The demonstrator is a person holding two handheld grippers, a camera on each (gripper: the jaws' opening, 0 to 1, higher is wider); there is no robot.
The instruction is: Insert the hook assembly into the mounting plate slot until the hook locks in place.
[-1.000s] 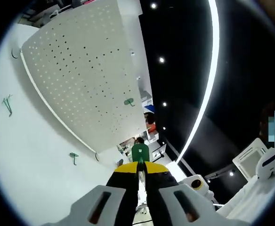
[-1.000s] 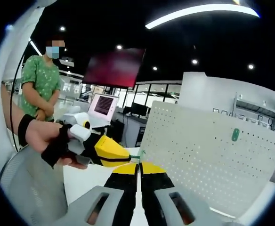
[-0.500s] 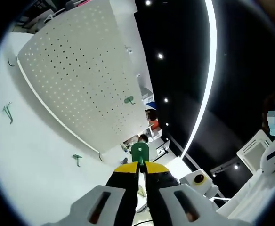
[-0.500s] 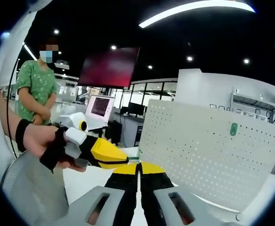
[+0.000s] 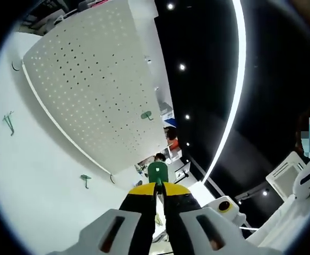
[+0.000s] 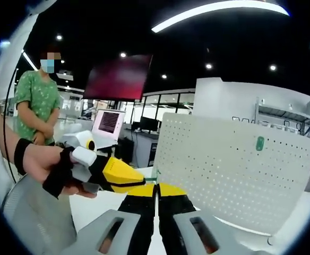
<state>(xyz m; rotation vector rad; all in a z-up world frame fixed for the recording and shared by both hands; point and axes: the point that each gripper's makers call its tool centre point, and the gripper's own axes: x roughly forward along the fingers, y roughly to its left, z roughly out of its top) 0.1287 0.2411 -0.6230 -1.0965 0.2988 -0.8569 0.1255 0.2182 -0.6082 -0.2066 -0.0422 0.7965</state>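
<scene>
The left gripper point(image 5: 158, 186) has its jaws pinched on a flat green hook plate point(image 5: 157, 171) that stands up just past its tips. Ahead and to their left leans the white perforated pegboard point(image 5: 91, 85), with a green hook point(image 5: 146, 115) already seated in it. The right gripper point(image 6: 156, 187) looks closed, seemingly on nothing, with the left's yellow tip beside it.

I'm looking into a robotics lab or demo hall: a dark ceiling with spot lamps and a light strip point(image 6: 218, 9), monitors point(image 6: 108, 121), metal shelving point(image 6: 282, 114), a white pegboard point(image 6: 224, 159) standing on the desk point(image 5: 33, 180).
</scene>
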